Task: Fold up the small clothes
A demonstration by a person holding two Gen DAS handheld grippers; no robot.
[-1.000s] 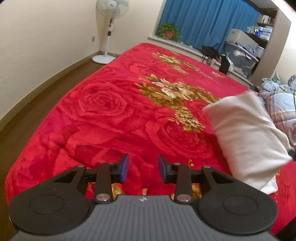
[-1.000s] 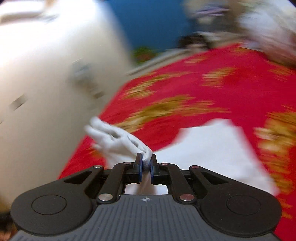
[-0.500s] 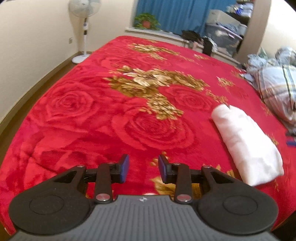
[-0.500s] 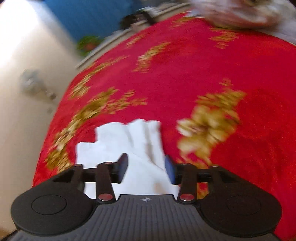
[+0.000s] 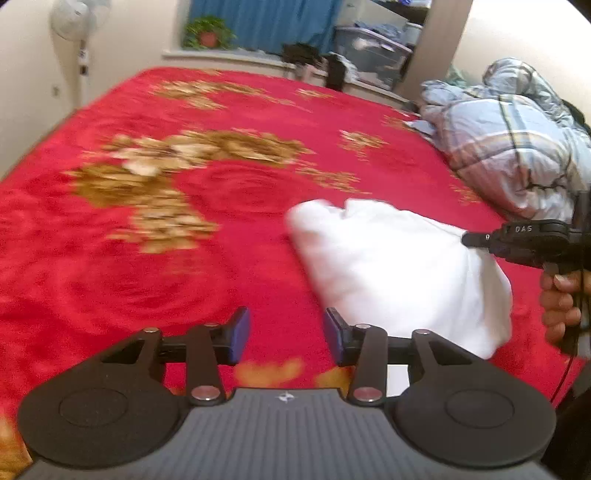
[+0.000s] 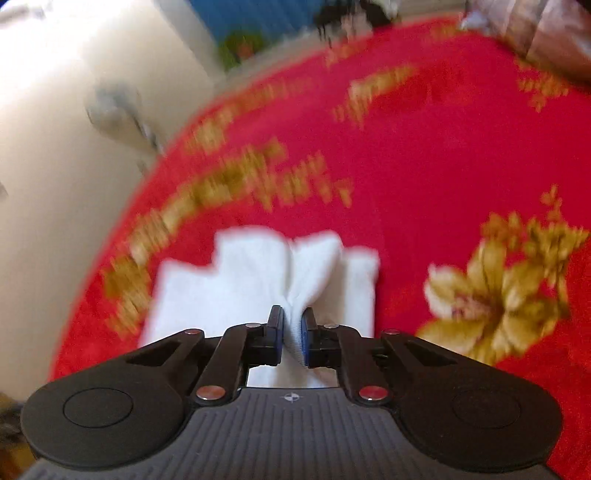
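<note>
A folded white garment lies on the red flowered blanket, to the right of my left gripper, which is open and empty just above the blanket. In the right wrist view my right gripper is shut on a bunched edge of the white garment. The right gripper also shows in the left wrist view at the garment's right edge, held by a hand.
A crumpled plaid quilt lies at the blanket's far right. A standing fan, a potted plant and storage bins stand beyond the bed's far end by the blue curtain.
My right gripper was open half a second ago and has shut on the white garment's edge. The left gripper has swung right toward the garment, still open.
</note>
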